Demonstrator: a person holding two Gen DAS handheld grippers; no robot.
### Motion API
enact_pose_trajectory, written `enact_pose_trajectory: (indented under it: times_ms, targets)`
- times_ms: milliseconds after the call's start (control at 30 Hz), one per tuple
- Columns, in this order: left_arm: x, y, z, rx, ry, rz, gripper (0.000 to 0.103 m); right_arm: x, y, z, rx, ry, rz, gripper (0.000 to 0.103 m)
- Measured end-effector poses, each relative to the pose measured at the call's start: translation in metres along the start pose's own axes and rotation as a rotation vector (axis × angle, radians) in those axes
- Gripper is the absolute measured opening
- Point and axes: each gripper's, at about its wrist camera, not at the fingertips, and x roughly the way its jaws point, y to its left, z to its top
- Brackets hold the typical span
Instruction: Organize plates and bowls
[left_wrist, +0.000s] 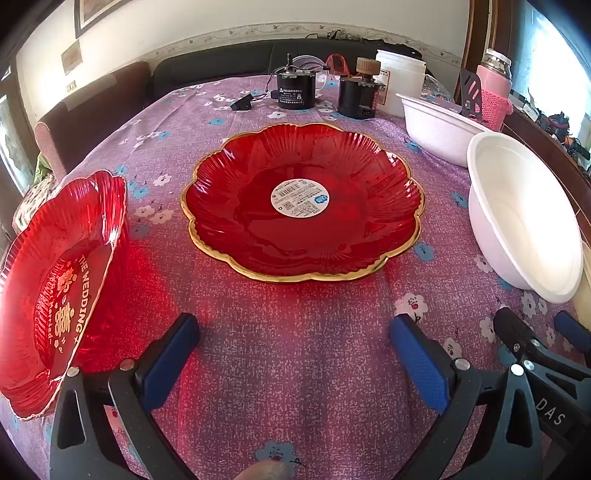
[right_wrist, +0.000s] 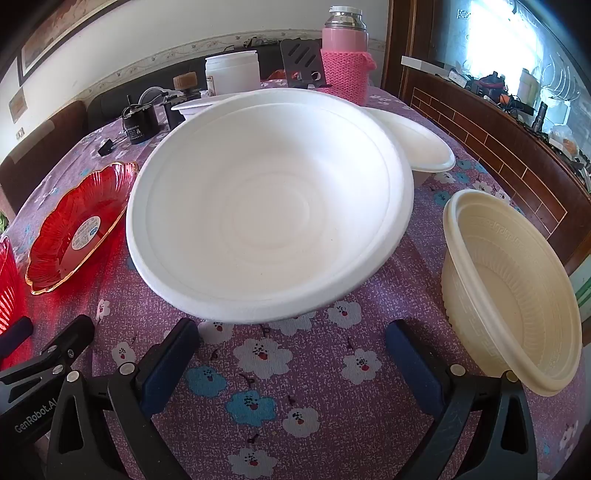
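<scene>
A red glass plate (left_wrist: 303, 203) with a gold scalloped rim and a round white label lies flat mid-table, ahead of my left gripper (left_wrist: 295, 354), which stands open and empty over the cloth. A second red dish (left_wrist: 55, 291) with gold lettering sits at the left. In the right wrist view a large white foam bowl (right_wrist: 269, 225) sits just beyond my right gripper (right_wrist: 291, 354), also open and empty. A cream plastic bowl (right_wrist: 517, 295) stands at the right, and another white foam bowl (right_wrist: 417, 147) lies behind the large one. The red plate (right_wrist: 74, 229) shows at the left.
The table carries a purple flowered cloth (left_wrist: 295, 406). At the far end stand two small black motors (left_wrist: 295, 88), a white jar (right_wrist: 232, 74), a pink knit-covered flask (right_wrist: 345, 55) and a black phone stand (right_wrist: 303, 62). A wooden sideboard (right_wrist: 498, 147) runs along the right.
</scene>
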Motion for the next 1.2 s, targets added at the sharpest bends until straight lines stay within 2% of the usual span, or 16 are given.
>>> enact_pose_trajectory:
  times_ms: [433, 600, 733, 933, 1200]
  targets:
    - [0.0, 0.0, 0.0, 0.005, 0.0, 0.0, 0.103, -0.001, -0.002, -0.001, 0.0, 0.001, 0.0, 0.102]
    - [0.002, 0.0, 0.002, 0.052, 0.062, -0.03, 0.103, -0.001, -0.003, -0.001, -0.004, 0.001, -0.005, 0.102]
    - [-0.004, 0.002, -0.002, 0.064, 0.076, -0.034, 0.103, 0.0, 0.001, 0.0, 0.001, 0.001, -0.006, 0.102]
    - [-0.011, 0.0, -0.012, 0.051, 0.043, -0.013, 0.103, 0.001, 0.001, 0.0, 0.003, 0.0, -0.004, 0.102]
    - [-0.022, 0.002, -0.025, 0.054, 0.057, -0.027, 0.103, -0.001, -0.003, -0.001, -0.005, 0.024, 0.018, 0.102]
